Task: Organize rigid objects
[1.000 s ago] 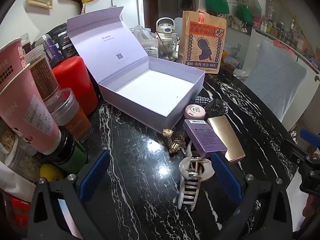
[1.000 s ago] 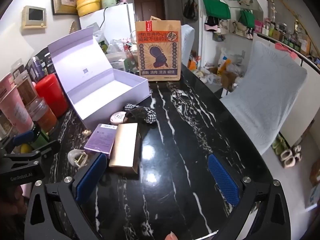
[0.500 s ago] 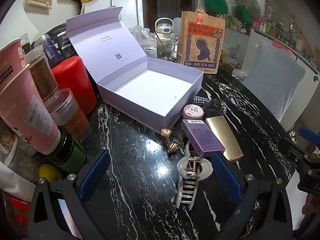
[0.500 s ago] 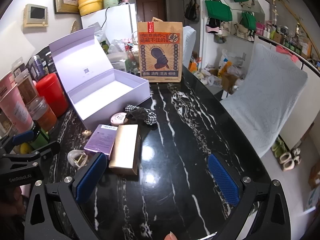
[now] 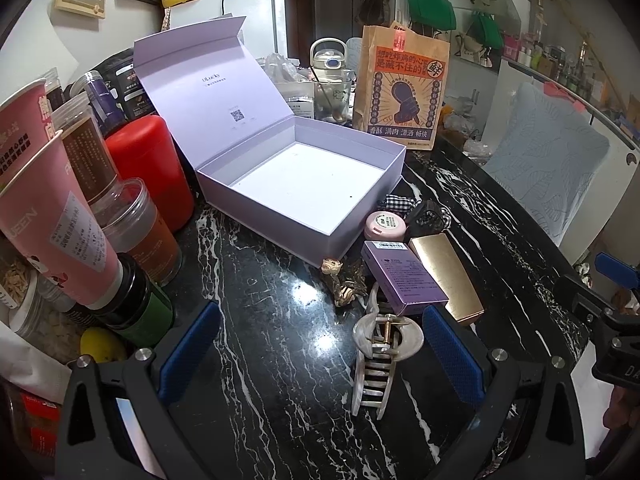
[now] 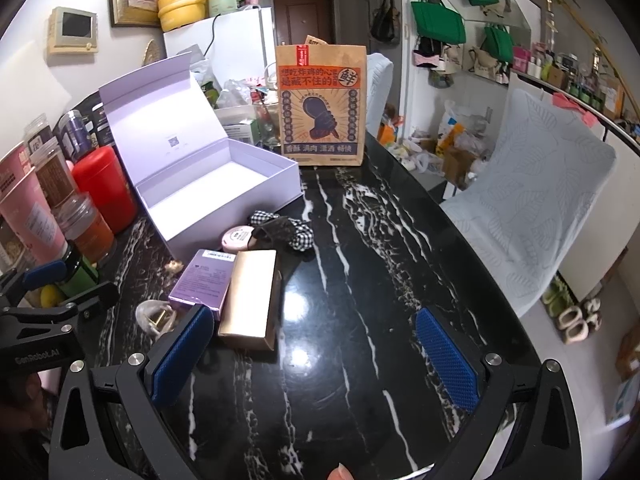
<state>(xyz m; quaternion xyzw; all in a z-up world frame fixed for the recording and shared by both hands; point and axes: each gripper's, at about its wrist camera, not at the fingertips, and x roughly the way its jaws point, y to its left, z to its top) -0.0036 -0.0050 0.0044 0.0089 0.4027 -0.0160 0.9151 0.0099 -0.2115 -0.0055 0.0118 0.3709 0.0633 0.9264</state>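
An empty lilac gift box [image 5: 304, 184] [image 6: 216, 196] stands with its lid up on the black marble table [image 6: 360, 264]. In front of it lie a purple carton [image 5: 404, 278] [image 6: 204, 280], a gold carton [image 5: 448, 276] [image 6: 252, 294], a round pink tin [image 5: 385, 226] [image 6: 237, 239], a pearly claw hair clip [image 5: 382, 356] [image 6: 154, 316], a small figurine [image 5: 340, 280] and a checked scrunchie [image 6: 294, 234]. My left gripper [image 5: 320, 354] is open, the clip between its fingers near the right pad. My right gripper [image 6: 316, 354] is open over bare table, right of the gold carton.
Jars, a red canister [image 5: 150, 168], a pink tube [image 5: 56, 216] and a green-capped bottle [image 5: 136, 312] crowd the left edge. A brown paper bag [image 6: 322, 106] stands behind the box. A light blue chair [image 6: 532, 208] sits at the table's right side.
The left view has pulled back and tilted slightly, so the hair clip sits a little higher between the fingers. The right gripper has barely shifted. Nothing was grasped.
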